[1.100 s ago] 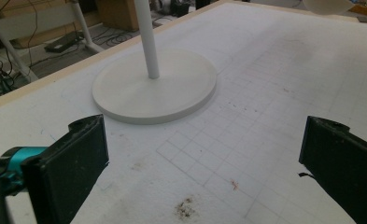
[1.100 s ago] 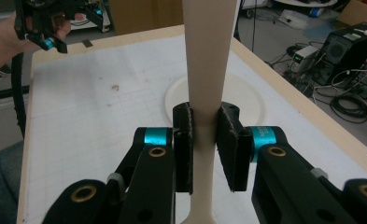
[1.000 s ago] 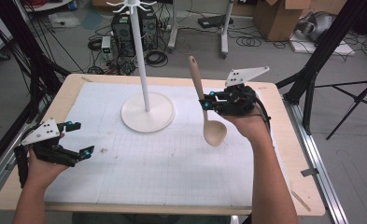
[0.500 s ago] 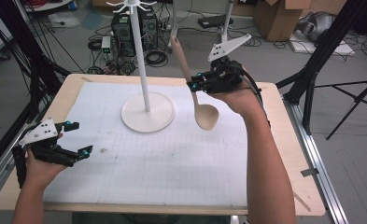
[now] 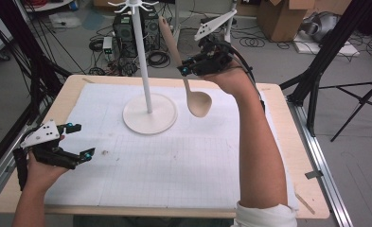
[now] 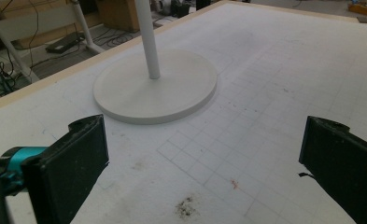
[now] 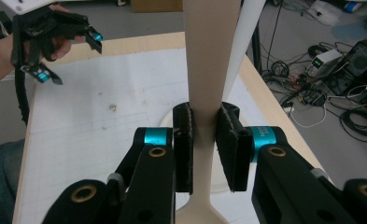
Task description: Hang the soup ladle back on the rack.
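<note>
From the high view, the right gripper (image 5: pixel 189 71) was up in the air above the far side of the tabletop (image 5: pixel 278 142), jaws clamped on the handle of a pale wooden spoon (image 5: pixel 199 102). The spoon hung bowl-down and tilted, handle leaning up toward the top of the white hook stand with a round base (image 5: pixel 149 113), bowl just right of that base and clear of the white gridded mat (image 5: pixel 174 165). The left gripper (image 5: pixel 77 142) sat low at the near left corner, jaws spread with nothing in them.

Left gripper view: both black jaws stood wide apart over the gridded mat, the stand's round base (image 6: pixel 155 86) and pole ahead of them, plus a few dark smudges on the mat.

Right gripper view: the two pads squeezed the spoon's handle (image 7: pixel 209 70) from both sides, the white pole right behind it. There was tiny writing on the teal band by one jaw, too small to read. The left gripper (image 7: pixel 69 56) showed farther off, jaws parted.
</note>
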The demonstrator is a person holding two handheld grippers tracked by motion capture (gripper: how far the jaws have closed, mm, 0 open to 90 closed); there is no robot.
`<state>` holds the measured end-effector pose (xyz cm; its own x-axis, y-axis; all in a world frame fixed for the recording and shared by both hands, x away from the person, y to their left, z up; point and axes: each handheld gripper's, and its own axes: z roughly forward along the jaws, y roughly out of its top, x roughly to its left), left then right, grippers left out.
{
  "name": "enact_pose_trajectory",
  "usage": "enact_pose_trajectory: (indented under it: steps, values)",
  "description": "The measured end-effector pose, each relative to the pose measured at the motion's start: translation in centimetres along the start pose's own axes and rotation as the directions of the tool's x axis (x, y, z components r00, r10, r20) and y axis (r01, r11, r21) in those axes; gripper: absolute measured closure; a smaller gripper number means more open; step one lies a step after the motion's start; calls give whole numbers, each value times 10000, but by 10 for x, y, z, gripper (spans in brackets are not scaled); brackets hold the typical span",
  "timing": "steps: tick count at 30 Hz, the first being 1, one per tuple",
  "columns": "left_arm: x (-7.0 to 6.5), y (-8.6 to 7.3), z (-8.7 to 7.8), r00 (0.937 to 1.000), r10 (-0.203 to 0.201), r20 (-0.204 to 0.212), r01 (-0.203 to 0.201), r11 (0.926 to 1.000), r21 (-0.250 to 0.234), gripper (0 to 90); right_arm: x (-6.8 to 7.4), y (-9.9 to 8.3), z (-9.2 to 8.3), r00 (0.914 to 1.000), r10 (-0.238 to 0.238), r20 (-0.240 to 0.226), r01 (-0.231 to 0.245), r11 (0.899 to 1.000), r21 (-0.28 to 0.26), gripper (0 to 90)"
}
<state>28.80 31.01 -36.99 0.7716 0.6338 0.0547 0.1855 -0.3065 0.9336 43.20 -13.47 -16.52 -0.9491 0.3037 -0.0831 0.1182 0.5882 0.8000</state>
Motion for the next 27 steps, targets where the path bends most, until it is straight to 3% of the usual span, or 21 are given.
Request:
enact_pose_trajectory:
  steps: [14,27]
  values:
    - [2,-2,-2,10000,-80,10,80,10000,15,17,-23,20,16,9988,398,272,-403,9990,180,769]
    - [2,-1,-3,10000,-35,30,35,10000,-29,17,-29,28,28,9982,531,293,-541,9980,336,769]
